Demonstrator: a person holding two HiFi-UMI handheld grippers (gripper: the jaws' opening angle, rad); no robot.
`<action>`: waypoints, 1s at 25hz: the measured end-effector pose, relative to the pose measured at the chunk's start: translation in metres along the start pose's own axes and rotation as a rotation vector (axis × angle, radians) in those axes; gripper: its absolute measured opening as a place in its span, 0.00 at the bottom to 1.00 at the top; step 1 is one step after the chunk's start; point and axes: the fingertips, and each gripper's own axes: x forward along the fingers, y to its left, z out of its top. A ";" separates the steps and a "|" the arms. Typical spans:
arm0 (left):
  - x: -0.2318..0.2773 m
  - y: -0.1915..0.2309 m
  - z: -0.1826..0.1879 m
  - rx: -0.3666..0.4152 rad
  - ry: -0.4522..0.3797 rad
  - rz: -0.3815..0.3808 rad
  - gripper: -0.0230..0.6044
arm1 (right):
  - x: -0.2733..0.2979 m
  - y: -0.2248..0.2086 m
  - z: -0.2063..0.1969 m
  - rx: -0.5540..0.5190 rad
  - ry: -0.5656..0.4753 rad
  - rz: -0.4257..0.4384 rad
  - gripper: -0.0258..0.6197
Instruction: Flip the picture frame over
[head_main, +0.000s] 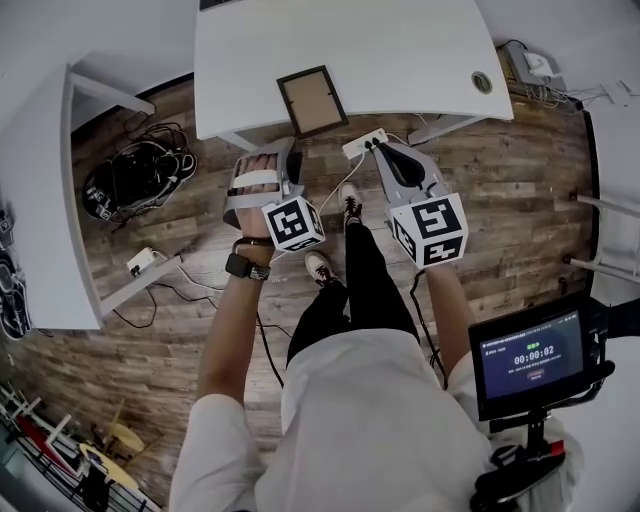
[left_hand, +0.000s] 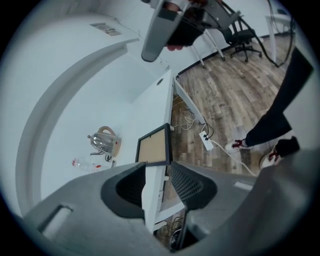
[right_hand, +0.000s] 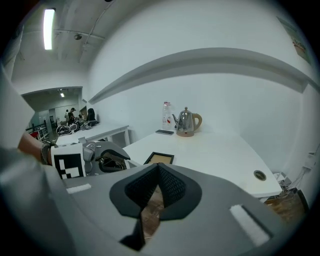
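Brown panel inside a dark rim: the frame (head_main: 312, 100) lies flat on the white desk (head_main: 400, 60), close to its front edge and apart from both grippers. Its long axis runs from that front edge toward the desk's back, leaning slightly left in the head view, with a short side nearest the front edge.

I have both grippers short of the desk's front edge, over the wood floor (head_main: 500, 190). The left gripper (left_hand: 157, 186) has its jaws wide. Only the desk's edge shows through the gap, and nothing is gripped. The right gripper (right_hand: 158, 170) has its tips pressed together and is empty.

The head view crops the desk's back. My right gripper view fills that in with a kettle (right_hand: 186, 122), a bottle (right_hand: 166, 116) and a phone (right_hand: 164, 132) there. That view misses the power strip (head_main: 364, 143) on the floor by the desk's front edge, which the head view shows.
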 end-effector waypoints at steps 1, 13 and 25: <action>0.003 -0.001 -0.002 0.032 0.013 0.025 0.28 | 0.000 0.001 -0.002 0.002 0.003 0.002 0.04; 0.015 -0.012 0.004 0.128 0.004 0.136 0.31 | -0.003 0.005 -0.017 -0.010 0.014 -0.008 0.04; 0.052 -0.019 0.007 0.217 -0.034 0.203 0.32 | 0.017 -0.003 -0.039 0.029 0.037 0.006 0.04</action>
